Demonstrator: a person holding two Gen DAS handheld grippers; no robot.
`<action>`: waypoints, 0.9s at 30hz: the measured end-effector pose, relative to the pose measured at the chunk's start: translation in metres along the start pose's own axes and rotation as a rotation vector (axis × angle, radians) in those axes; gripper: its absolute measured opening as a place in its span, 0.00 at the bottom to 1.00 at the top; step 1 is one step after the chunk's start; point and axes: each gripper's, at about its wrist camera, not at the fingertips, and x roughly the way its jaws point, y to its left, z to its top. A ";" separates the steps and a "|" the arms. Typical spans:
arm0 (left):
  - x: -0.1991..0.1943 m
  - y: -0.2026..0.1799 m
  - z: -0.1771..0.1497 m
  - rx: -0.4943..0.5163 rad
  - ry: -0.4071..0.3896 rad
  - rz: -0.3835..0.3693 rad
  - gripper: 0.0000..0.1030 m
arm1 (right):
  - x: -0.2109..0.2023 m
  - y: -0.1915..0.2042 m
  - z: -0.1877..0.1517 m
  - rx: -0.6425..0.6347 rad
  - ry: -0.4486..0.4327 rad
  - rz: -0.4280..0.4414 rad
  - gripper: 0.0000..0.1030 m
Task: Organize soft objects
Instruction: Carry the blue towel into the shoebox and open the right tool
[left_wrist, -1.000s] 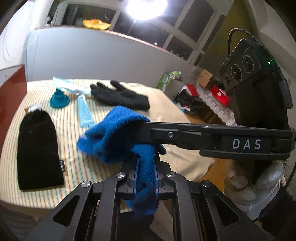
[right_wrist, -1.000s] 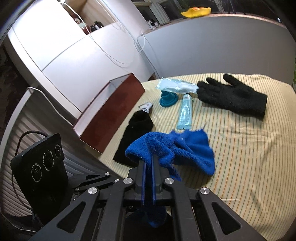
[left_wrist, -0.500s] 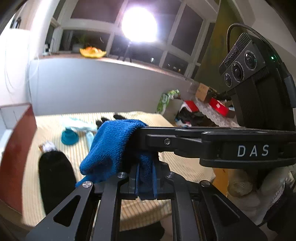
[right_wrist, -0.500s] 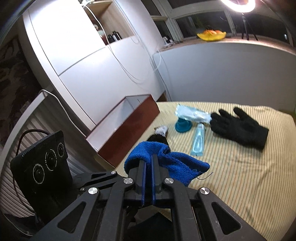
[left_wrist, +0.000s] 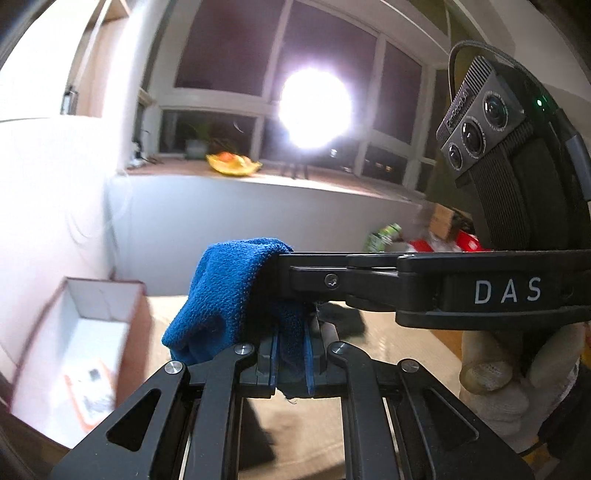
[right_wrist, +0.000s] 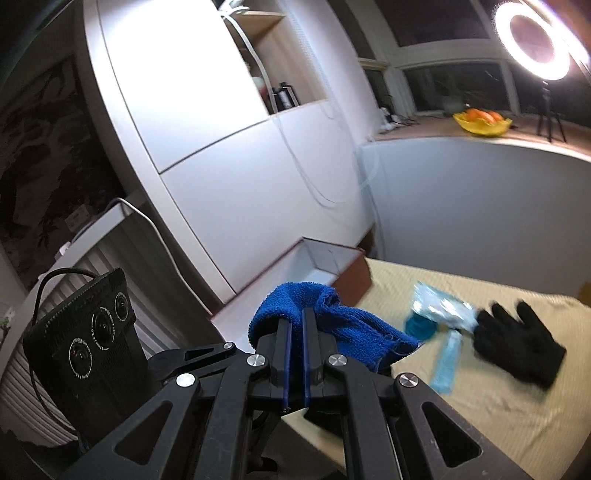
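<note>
1. We hold the blue terry cloth towel (left_wrist: 229, 295) with both tools at once: the left gripper (left_wrist: 291, 363) has its jaws pressed together on a fold of the towel, the blue fabric showing between its blue-edged pads
2. Our right gripper (right_wrist: 295, 332) also pinches the towel (right_wrist: 332, 325), its jaws closed tight on the cloth, which bunches over the fingertips and trails off to the right of them
3. In the left wrist view the right gripper's black body marked DAS (left_wrist: 480, 291) crosses just above the left jaws, its tip buried in the same blue bundle
4. Our gloved right hand (left_wrist: 517, 373), in a pale knitted glove, grips the handle to the right of the left jaws
5. The towel hangs clear of the yellow striped tablecloth (right_wrist: 498, 406), which lies below and to the right of the right jaws
6. Beyond the right jaws and to their right lie a black knitted glove (right_wrist: 517, 347), a pale blue squeeze tube (right_wrist: 448, 362), a teal round collapsible cup (right_wrist: 419, 326) and a crinkled clear plastic packet (right_wrist: 439, 304); all are blurred
7. An open brown box with a white inside (right_wrist: 325, 266) stands past the right jaws; in the left view it (left_wrist: 85, 339) sits to the left of the left jaws, with some flat item inside that we cannot make out
8. A bright ring light (right_wrist: 535, 40) and a yellow fruit bowl (right_wrist: 482, 122) are far beyond the jaws by the window
</note>
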 end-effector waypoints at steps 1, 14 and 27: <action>-0.003 0.006 0.003 -0.001 -0.008 0.012 0.09 | 0.005 0.005 0.005 -0.010 0.000 0.005 0.05; -0.016 0.098 0.032 -0.035 -0.028 0.153 0.09 | 0.088 0.059 0.070 -0.112 0.015 0.057 0.05; 0.030 0.169 0.027 -0.110 0.081 0.270 0.09 | 0.201 0.045 0.098 -0.098 0.123 0.048 0.04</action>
